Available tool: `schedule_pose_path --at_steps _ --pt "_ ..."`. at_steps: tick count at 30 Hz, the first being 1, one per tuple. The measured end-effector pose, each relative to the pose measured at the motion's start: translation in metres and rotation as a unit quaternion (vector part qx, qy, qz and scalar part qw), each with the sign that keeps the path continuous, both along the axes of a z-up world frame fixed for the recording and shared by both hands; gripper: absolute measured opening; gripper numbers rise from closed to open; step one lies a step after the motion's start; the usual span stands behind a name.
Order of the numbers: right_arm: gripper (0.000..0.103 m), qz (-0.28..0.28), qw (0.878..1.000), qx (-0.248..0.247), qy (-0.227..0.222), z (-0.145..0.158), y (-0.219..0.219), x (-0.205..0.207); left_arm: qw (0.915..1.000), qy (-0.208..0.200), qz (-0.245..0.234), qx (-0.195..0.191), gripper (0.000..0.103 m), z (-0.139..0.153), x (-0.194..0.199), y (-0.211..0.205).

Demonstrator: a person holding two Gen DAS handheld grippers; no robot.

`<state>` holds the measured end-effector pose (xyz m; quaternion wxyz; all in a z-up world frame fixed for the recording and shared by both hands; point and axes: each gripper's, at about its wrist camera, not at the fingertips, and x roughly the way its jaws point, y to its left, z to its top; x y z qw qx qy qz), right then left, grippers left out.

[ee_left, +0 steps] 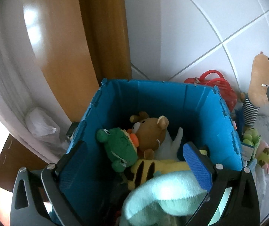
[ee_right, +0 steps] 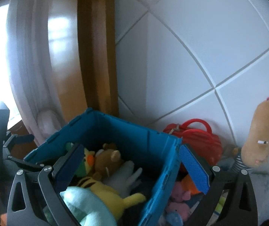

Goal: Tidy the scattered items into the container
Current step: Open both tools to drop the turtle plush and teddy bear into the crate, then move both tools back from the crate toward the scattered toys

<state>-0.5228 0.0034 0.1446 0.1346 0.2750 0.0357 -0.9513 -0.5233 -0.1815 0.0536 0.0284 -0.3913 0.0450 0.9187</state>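
- The left gripper hangs with its jaws spread wide and empty over a soft mint-green plush toy.
- The right gripper is likewise wide apart, holding nothing.
- The mint toy lies inside the blue folding plastic crate, beside a yellow striped plush and a brown teddy bear.
- Beyond the crate, a red handled bag sits against the white tiled wall.

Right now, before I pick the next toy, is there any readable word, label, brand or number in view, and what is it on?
No text can be read in either view.
Small tag on the tan plush leaning on the wall: too small and blurred to read.
Packaging of the green toy beside the blue bin: print is there, but blurred, not legible.
Bin walls and red bag: no lettering visible.
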Motion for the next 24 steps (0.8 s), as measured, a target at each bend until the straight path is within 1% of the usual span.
schedule_pose_path --at_steps 5,10,16,19,20,24 --pt "0.103 0.008 1.000 -0.002 0.014 0.014 0.001 0.038 1.0000 0.009 0.002 0.001 0.103 0.014 0.033 -0.002" --pt "0.103 0.013 1.000 0.003 0.027 0.019 0.003 0.081 0.9995 0.031 0.004 -0.004 0.103 0.023 0.080 0.000" --pt "0.103 0.029 0.999 0.006 0.041 0.004 0.007 0.142 0.9972 0.074 0.013 -0.003 0.103 0.022 0.145 -0.001" --pt "0.103 0.038 0.998 -0.010 0.038 -0.009 0.017 0.172 0.9959 0.088 0.010 0.019 0.103 0.017 0.183 -0.002" --pt "0.103 0.042 0.998 -0.017 0.037 -0.014 0.022 0.182 0.9955 0.091 0.010 0.021 0.103 0.015 0.194 -0.001" --pt "0.103 0.037 0.998 -0.045 0.031 -0.031 0.052 0.215 0.9935 0.113 0.014 0.005 0.103 0.009 0.235 0.011"
